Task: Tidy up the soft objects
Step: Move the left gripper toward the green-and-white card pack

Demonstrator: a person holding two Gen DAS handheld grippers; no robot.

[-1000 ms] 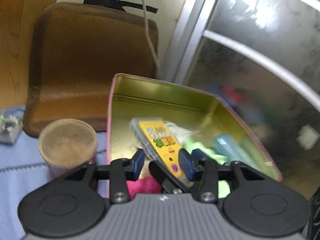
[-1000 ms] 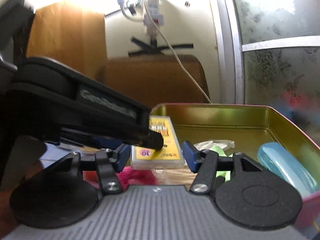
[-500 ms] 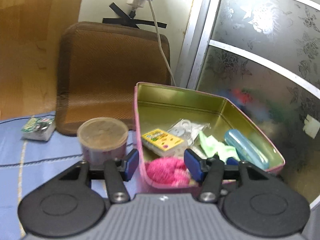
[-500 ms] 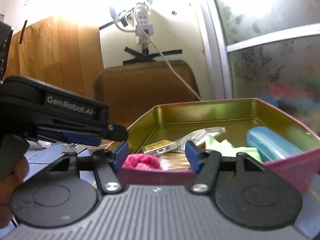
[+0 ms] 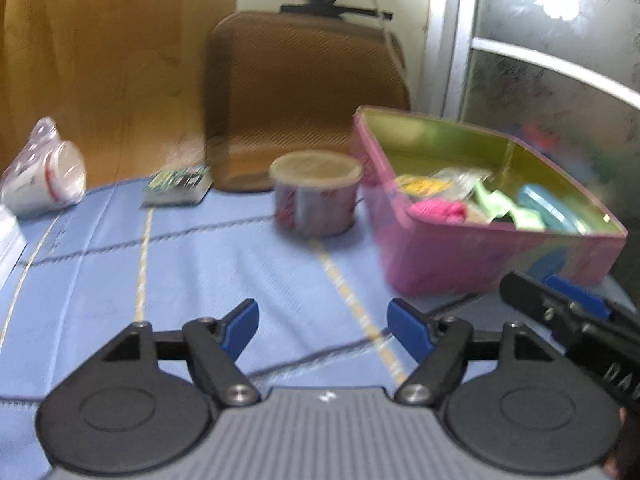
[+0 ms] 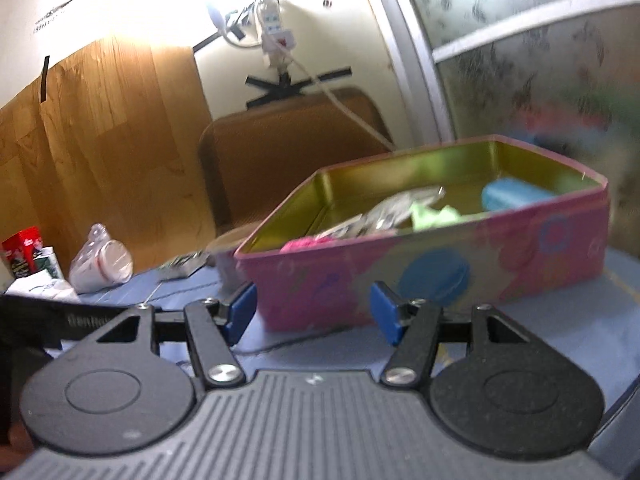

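A pink tin box [image 5: 492,256] with a gold inside stands on the blue cloth at the right. It holds a pink fluffy item [image 5: 438,210], a yellow packet [image 5: 420,185], a green cloth [image 5: 504,208] and a blue case [image 5: 548,208]. My left gripper [image 5: 322,330] is open and empty, low over the cloth, left of and before the box. My right gripper [image 6: 314,312] is open and empty, close to the box's pink front wall [image 6: 440,272]; the pink item [image 6: 306,244] shows over the rim.
A round lidded tub [image 5: 316,196] stands left of the box. A small patterned packet [image 5: 176,184] and a bagged cup [image 5: 44,180] lie farther left. A brown cushion [image 5: 304,96] leans on the wall behind. A frosted glass door [image 5: 560,80] is at the right.
Both grippers have pulled back from over the box and opened wider. The yellow packet, held by the left gripper a second ago, now lies in the box.
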